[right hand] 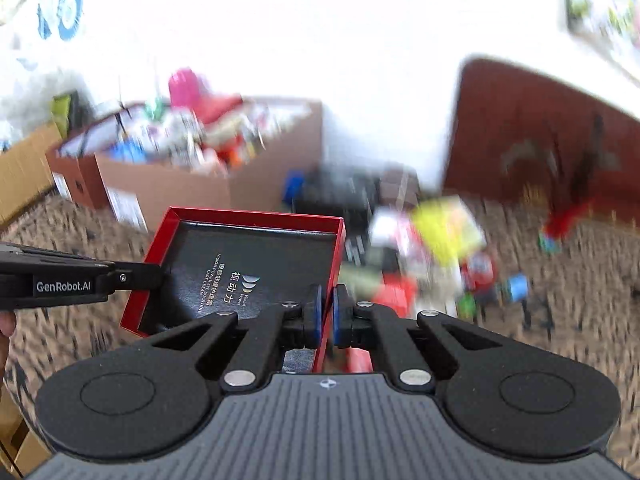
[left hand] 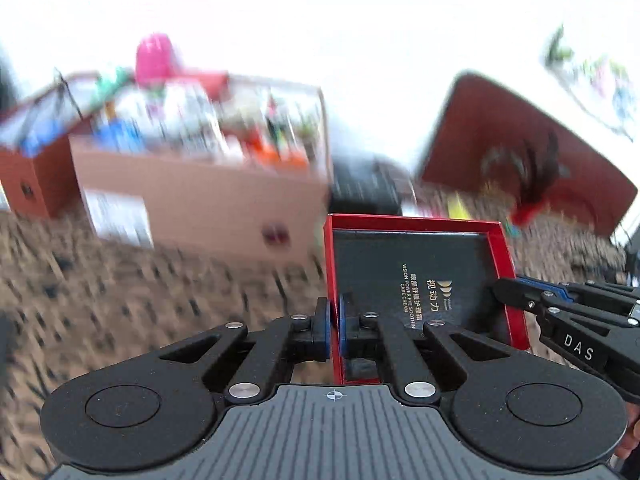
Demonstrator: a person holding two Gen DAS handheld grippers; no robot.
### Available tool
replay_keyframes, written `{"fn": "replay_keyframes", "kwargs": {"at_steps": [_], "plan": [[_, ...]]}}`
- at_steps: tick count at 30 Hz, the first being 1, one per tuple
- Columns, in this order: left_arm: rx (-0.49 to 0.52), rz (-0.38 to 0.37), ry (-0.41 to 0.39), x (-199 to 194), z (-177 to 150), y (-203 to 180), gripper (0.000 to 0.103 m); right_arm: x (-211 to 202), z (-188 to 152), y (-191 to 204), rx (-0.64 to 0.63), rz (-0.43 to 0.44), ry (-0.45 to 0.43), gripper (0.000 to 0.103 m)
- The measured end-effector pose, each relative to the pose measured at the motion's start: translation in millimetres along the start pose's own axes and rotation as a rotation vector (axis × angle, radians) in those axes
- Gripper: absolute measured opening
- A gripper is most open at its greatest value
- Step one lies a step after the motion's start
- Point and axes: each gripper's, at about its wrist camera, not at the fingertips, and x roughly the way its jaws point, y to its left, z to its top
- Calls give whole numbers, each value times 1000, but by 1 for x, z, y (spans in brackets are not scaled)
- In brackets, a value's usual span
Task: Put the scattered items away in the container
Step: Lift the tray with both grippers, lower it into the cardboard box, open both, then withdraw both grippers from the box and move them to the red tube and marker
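At the far left stands the cardboard box [left hand: 192, 196], already heaped with blurred, colourful items; it sits on the patterned brown carpet [left hand: 120, 300], and a white label on its front cannot be read. Just right of it, lifted above the carpet, is the red-rimmed tray lid [left hand: 416, 272], black inside, carried between both tools. The left gripper [left hand: 334, 316] has its jaws pinching the lid's left red wall; the right gripper [right hand: 327, 312] pinches the opposite wall the same way. Further right, a scatter of bright items [right hand: 440, 240] lies on the carpet in front of a dark red board [right hand: 540, 140] leaning against the wall.

The likely risk: each grip catches only a thin cardboard wall, so if the two hands drift apart or twist unevenly, the lid could buckle, tear or slip free short of the box. The box is also full, so the lid may slide off the pile.

Readable writing: "VISION POWER EYE SOOTHING CARE CREAM" with Chinese characters inside the lid, "DAS" and "GenRobot.AI" on the grippers.
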Motion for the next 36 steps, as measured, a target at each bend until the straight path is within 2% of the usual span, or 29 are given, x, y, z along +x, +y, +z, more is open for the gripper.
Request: {"fn": "replay_keyframes", "kwargs": {"at_steps": [5, 10, 13, 19, 20, 22, 23, 24, 25, 27, 31, 35, 36], "plan": [[-12, 60, -103, -7, 58, 28, 0, 19, 58, 24, -26, 32, -87, 6], [-19, 119, -135, 12, 102, 59, 0, 60, 103, 41, 20, 65, -104, 6], [-36, 138, -121, 33, 115, 78, 0, 93, 118, 50, 27, 59, -87, 6], [-71, 172, -87, 73, 125, 113, 0, 140, 120, 61, 27, 82, -36, 6], [-70, 175, -83, 77, 125, 116, 5, 145, 120, 62, 30, 89, -29, 10], [-73, 163, -81, 80, 122, 118, 42, 157, 118, 65, 19, 119, 3, 24], [-77, 169, -84, 79, 119, 118, 78, 159, 115, 66, 12, 132, 5, 47], [-87, 186, -100, 76, 116, 119, 90, 158, 112, 67, 10, 125, -13, 61], [-99, 211, -135, 72, 112, 119, 97, 157, 111, 68, 0, 116, -37, 62], [-85, 225, -162, 67, 109, 118, 96, 155, 107, 68, -20, 109, -57, 63], [-86, 214, -131, 72, 105, 116, 97, 158, 101, 68, -25, 120, -38, 71], [-64, 213, -111, 73, 101, 110, 99, 155, 101, 69, -29, 122, -42, 88], [-60, 210, -109, 71, 100, 107, 100, 153, 101, 69, -30, 126, -43, 89]]}}
